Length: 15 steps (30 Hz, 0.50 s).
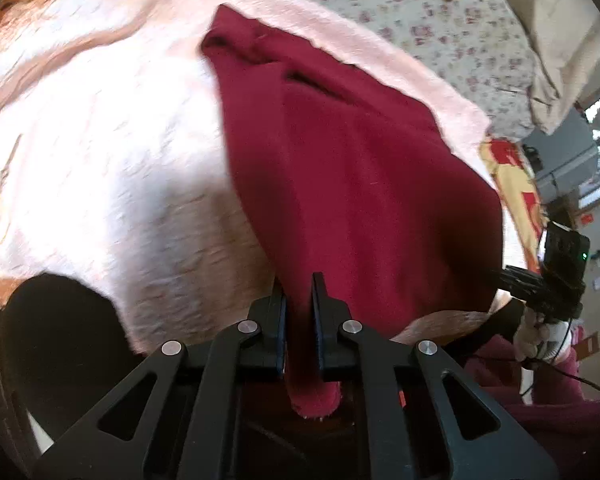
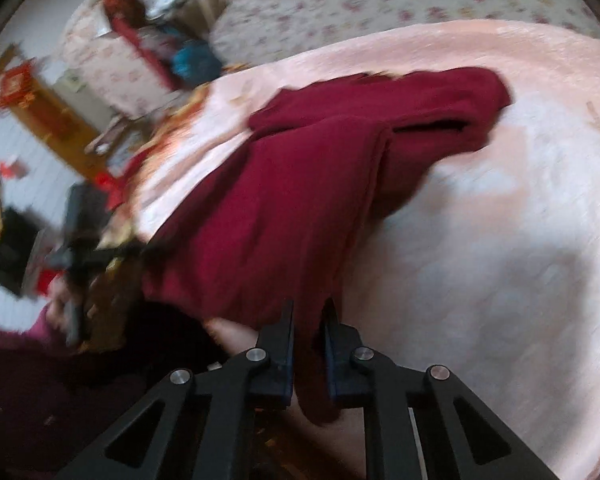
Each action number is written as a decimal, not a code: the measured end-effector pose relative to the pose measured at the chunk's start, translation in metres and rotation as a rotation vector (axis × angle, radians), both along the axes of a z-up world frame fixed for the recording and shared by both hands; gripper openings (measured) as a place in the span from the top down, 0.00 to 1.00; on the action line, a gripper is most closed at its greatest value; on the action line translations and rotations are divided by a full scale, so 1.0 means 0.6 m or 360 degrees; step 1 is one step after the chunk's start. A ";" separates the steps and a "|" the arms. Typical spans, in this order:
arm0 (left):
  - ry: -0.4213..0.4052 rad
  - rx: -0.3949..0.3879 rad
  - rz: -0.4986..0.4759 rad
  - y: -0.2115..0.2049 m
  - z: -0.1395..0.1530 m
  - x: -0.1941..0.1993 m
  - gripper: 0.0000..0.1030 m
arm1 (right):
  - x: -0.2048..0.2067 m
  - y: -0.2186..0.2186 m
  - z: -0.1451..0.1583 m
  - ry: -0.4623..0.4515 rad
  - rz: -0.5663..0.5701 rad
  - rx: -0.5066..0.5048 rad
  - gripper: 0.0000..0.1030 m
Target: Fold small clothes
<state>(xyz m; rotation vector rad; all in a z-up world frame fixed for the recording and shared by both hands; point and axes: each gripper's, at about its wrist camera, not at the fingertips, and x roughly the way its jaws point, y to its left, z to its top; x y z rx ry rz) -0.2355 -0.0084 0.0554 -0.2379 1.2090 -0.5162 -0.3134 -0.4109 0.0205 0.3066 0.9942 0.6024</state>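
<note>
Pink fleece blanket (image 1: 100,152) covers the bed where I work, with a floral quilt (image 1: 420,20) showing beyond its far edge and a cluttered room blurred off to the side.

My left gripper (image 1: 299,280) is clamped on a near corner of the maroon garment (image 1: 360,180); a fold of cloth runs between the black fingers (image 1: 278,320) and pokes out behind them in a small fuzzy tab. My right gripper (image 2: 309,306) is pinched on the garment (image 2: 280,220) the same way, cloth bunched between its fingers (image 2: 286,352) and hanging out below.

From both grips the garment stretches away from me across the blanket, its long axis running from the near edge toward the quilt. Its near edge is raised off the blanket at the grippers; the far end lies crumpled in a rounded heap with a dark slit-like opening (image 1: 316,84).

Its cloth looks soft and napped, a thick knit or fleece, creased in long lengthwise folds. Under it the blanket is plush and faintly ridged, washed out by strong light.

At the left view's right edge, the other gripper (image 1: 548,276) appears, held in a pale-gloved hand (image 1: 538,336).
</note>
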 end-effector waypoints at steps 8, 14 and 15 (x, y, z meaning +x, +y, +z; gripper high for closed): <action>0.0070 0.0169 0.0071 -0.007 -0.055 0.003 0.75 | 0.026 -0.005 -0.067 0.0142 -0.0164 0.0088 0.67; 0.0068 0.0157 0.0068 -0.023 -0.069 0.010 0.43 | 0.029 0.025 -0.074 0.0090 -0.0106 0.0101 0.59; 0.0045 0.0161 0.0036 -0.027 -0.064 0.009 0.56 | 0.029 0.024 -0.073 0.0088 -0.0101 0.0096 0.63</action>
